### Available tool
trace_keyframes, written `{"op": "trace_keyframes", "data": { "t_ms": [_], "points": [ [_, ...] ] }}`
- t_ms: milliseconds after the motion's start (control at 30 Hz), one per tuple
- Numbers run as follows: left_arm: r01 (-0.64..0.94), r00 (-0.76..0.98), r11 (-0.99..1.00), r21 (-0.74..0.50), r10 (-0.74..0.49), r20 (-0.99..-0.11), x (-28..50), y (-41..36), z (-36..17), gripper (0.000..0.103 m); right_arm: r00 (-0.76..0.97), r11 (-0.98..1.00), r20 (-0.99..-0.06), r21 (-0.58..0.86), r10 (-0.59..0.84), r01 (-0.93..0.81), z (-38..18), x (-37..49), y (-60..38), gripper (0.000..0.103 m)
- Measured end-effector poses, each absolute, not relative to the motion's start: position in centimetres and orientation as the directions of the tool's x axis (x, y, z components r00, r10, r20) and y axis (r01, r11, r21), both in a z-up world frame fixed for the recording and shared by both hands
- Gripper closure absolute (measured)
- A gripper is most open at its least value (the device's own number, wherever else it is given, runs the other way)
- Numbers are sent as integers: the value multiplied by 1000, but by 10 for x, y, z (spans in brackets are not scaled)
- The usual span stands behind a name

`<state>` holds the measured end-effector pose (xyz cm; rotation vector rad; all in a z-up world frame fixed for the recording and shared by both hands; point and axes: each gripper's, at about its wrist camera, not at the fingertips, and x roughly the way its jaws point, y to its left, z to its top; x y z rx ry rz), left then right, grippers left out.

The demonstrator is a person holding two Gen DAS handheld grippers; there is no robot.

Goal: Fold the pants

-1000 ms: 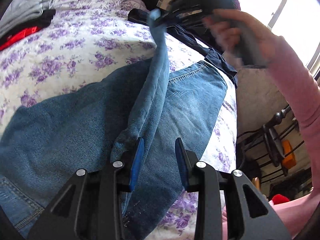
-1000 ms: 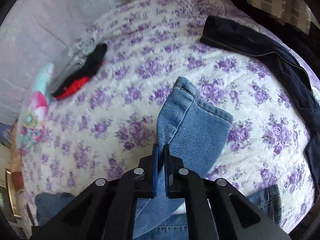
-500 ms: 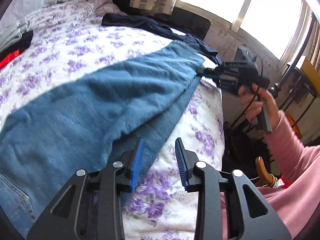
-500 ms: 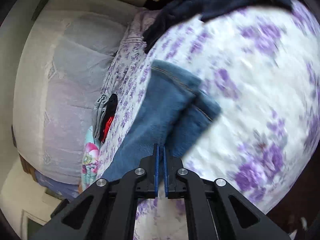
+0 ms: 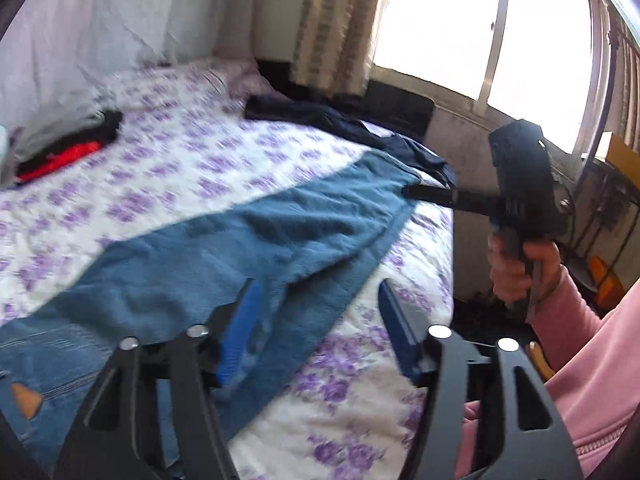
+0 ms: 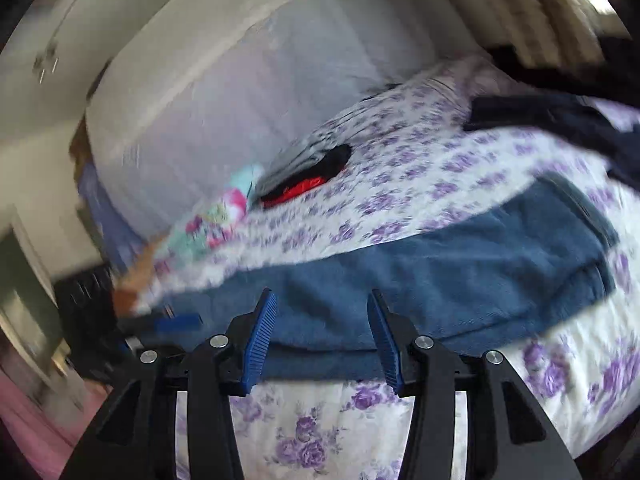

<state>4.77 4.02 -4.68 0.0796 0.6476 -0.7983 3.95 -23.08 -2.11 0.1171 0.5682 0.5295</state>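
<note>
Left wrist view: the left gripper (image 5: 316, 320) occupies the lower centre of the frame, its blue pads parted with nothing pressed between them; its jaws have just been opening. The jeans (image 5: 224, 264) lie flat on the bed (image 5: 168, 160), one leg laid over the other, running from the lower left of the frame up to the centre right. The right gripper (image 5: 416, 191), held in a hand (image 5: 520, 268) with a pink sleeve (image 5: 592, 344), sits at the right of the frame, its tip just beside the leg hems. A dark navy garment (image 5: 340, 120) lies beyond the hems, and a folded stack of grey, black and red clothes (image 5: 60, 148) sits at the left edge. A window (image 5: 480, 28) fills the upper right.

Right wrist view, blurred: the right gripper (image 6: 322, 332) stands with its jaws apart and holds nothing; they have just been opening. The jeans (image 6: 440, 272) cross the middle of the frame over the floral bed sheet (image 6: 400, 184).
</note>
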Motion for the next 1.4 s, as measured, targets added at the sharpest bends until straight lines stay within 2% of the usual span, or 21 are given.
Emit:
{"op": "trace_keyframes", "data": {
  "t_ms": [100, 167, 300, 333, 367, 400, 433, 567, 700, 800, 833, 900, 933, 1000, 1167, 1200, 1233, 1267, 1300, 1367, 1400],
  "points": [
    [649, 578, 750, -126, -594, -559, 38, 60, -39, 40, 676, 811, -547, 9, 494, -585, -24, 38, -165, 58],
    [605, 624, 792, -81, -534, -570, 33, 75, -37, 31, 667, 726, -581, -180, 467, -664, -30, 36, -125, 58],
    [491, 705, 871, -1, -398, -587, 27, 112, -40, 26, 723, 537, -587, -502, 363, -678, -50, 37, -82, 59],
    [450, 719, 893, -4, -366, -591, 28, 126, -41, 22, 729, 490, -589, -548, 350, -678, -56, 36, -85, 62],
    [418, 729, 909, -11, -342, -593, 29, 139, -43, 19, 731, 436, -600, -590, 325, -679, -61, 35, -80, 83],
    [382, 737, 924, -20, -317, -597, 31, 151, -45, 18, 733, 370, -617, -635, 286, -679, -65, 35, -76, 97],
    [347, 740, 937, -31, -294, -605, 33, 162, -48, 18, 734, 338, -615, -652, 288, -679, -65, 30, -77, 97],
    [189, 748, 979, -79, -196, -634, 45, 210, -60, 18, 700, 317, -617, -625, 360, -713, -40, 0, -96, 98],
    [98, 757, 984, -145, -169, -631, 43, 243, -67, 18, 677, 312, -668, -601, 309, -736, -75, -2, -97, 95],
    [57, 771, 985, -164, -148, -619, 35, 256, -61, 18, 719, 316, -637, -646, 279, -695, -87, -8, -92, 93],
    [39, 779, 987, -154, -126, -614, 31, 260, -57, 18, 704, 333, -642, -620, 305, -710, -78, -11, -91, 89],
    [13, 794, 991, -137, -93, -601, 21, 269, -51, 18, 682, 407, -595, -547, 425, -731, -51, -15, -87, 60],
    [-2, 802, 991, -133, -78, -592, 17, 273, -49, 18, 668, 447, -549, -496, 502, -744, -36, -16, -81, 57],
    [-30, 812, 987, -159, -69, -580, 8, 286, -47, 18, 623, 447, -517, -434, 587, -782, -23, -17, -61, 57],
    [-75, 810, 963, -260, -93, -579, -1, 308, -59, 18, 530, 345, -462, -428, 711, -835, -24, -19, 26, 59],
    [-89, 810, 960, -265, -84, -580, -3, 312, -61, 18, 505, 342, -472, -390, 722, -855, -24, -13, 37, 59],
    [-101, 811, 957, -272, -79, -579, -5, 316, -62, 18, 437, 325, -529, -294, 727, -899, -29, -2, 53, 59],
    [-111, 815, 953, -282, -76, -575, -9, 320, -62, 18, 328, 285, -636, -173, 698, -943, -44, 12, 71, 58],
    [-113, 818, 951, -289, -75, -570, -12, 322, -60, 18, 284, 272, -705, -133, 651, -953, -60, 15, 85, 51],
    [-114, 826, 954, -278, -64, -559, -15, 322, -54, 18, 343, 270, -674, -215, 654, -939, -65, 5, 87, 44],
    [-113, 829, 958, -262, -54, -557, -14, 320, -50, 18, 349, 275, -669, -219, 656, -936, -58, 1, 82, 45]
  ]
}}
